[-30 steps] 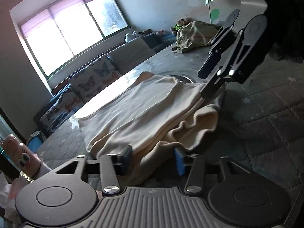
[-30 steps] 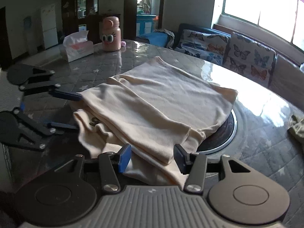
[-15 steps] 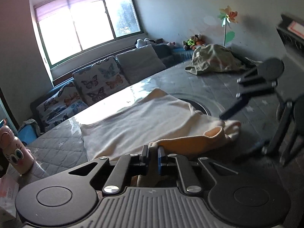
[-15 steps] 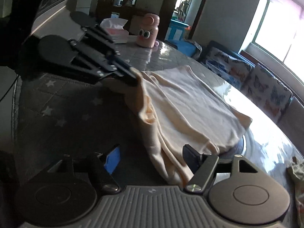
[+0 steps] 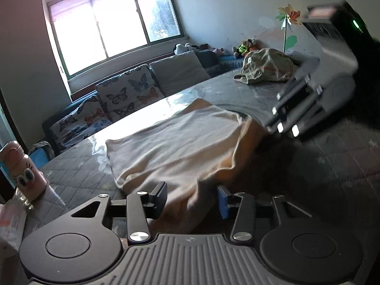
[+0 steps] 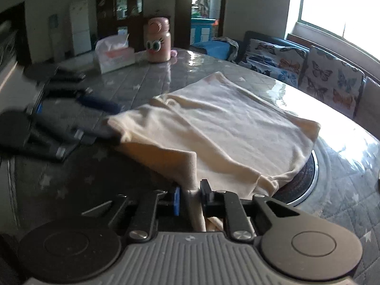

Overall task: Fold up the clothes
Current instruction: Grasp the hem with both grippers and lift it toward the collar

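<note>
A cream garment (image 5: 180, 142) lies partly folded on the grey quilted table (image 5: 344, 156); it also shows in the right wrist view (image 6: 232, 128). My left gripper (image 5: 191, 198) is open, and the near edge of the cloth lies loose between its fingers. My right gripper (image 6: 190, 196) is shut on a corner of the cream garment and holds it lifted. The right gripper shows blurred in the left wrist view (image 5: 296, 111) at the cloth's far right corner. The left gripper shows blurred in the right wrist view (image 6: 99, 118) at the cloth's left edge.
A pink cartoon bottle (image 6: 158, 40) and a tissue box (image 6: 114, 54) stand at the table's far side. An olive garment (image 5: 266, 66) is heaped at the far end. A round metal-rimmed inset (image 6: 306, 178) lies under the cloth. A butterfly-cushioned sofa (image 5: 123, 97) runs behind the table.
My left gripper, shut on the cloth half a second ago, has opened. My right gripper, open before, has closed on the garment's corner and lifted it.
</note>
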`<state>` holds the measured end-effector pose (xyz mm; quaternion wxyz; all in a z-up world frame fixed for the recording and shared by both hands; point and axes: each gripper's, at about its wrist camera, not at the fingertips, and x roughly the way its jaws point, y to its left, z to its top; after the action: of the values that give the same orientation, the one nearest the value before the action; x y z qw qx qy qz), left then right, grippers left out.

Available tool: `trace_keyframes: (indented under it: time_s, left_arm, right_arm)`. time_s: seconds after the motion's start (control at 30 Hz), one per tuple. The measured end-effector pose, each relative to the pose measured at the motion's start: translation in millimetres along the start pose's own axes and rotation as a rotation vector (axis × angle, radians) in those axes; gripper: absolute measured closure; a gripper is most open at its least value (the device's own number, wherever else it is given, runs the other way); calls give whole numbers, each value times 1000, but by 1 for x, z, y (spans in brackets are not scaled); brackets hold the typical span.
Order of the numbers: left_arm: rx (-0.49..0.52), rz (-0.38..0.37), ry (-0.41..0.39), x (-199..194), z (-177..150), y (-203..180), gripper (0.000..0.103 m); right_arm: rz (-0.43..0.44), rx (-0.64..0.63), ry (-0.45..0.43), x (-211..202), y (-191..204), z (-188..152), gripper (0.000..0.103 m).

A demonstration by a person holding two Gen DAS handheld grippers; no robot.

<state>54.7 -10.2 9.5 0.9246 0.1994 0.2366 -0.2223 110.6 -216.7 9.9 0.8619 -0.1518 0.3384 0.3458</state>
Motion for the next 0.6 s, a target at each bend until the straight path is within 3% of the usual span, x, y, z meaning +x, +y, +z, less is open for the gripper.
trace_keyframes:
  time_s: [0.27, 0.43, 0.47, 0.53, 0.6]
  left_arm:
    - [109, 81, 7, 6, -13, -13, 43]
    - [163, 125, 22, 21, -17, -15, 43]
    - [169, 135, 29, 24, -18, -15, 47]
    - [171, 138, 33, 27, -19, -12, 72]
    - [171, 139, 38, 28, -20, -10, 81]
  right_arm:
    - [8, 56, -44, -8, -7, 18, 89]
    - [-3, 71, -57, -8, -9, 21, 90]
    - [-4, 75, -61, -8, -9, 20, 91]
    - [-10, 81, -69, -9, -8, 18, 93]
    - [-15, 88, -77, -9, -7, 16, 93]
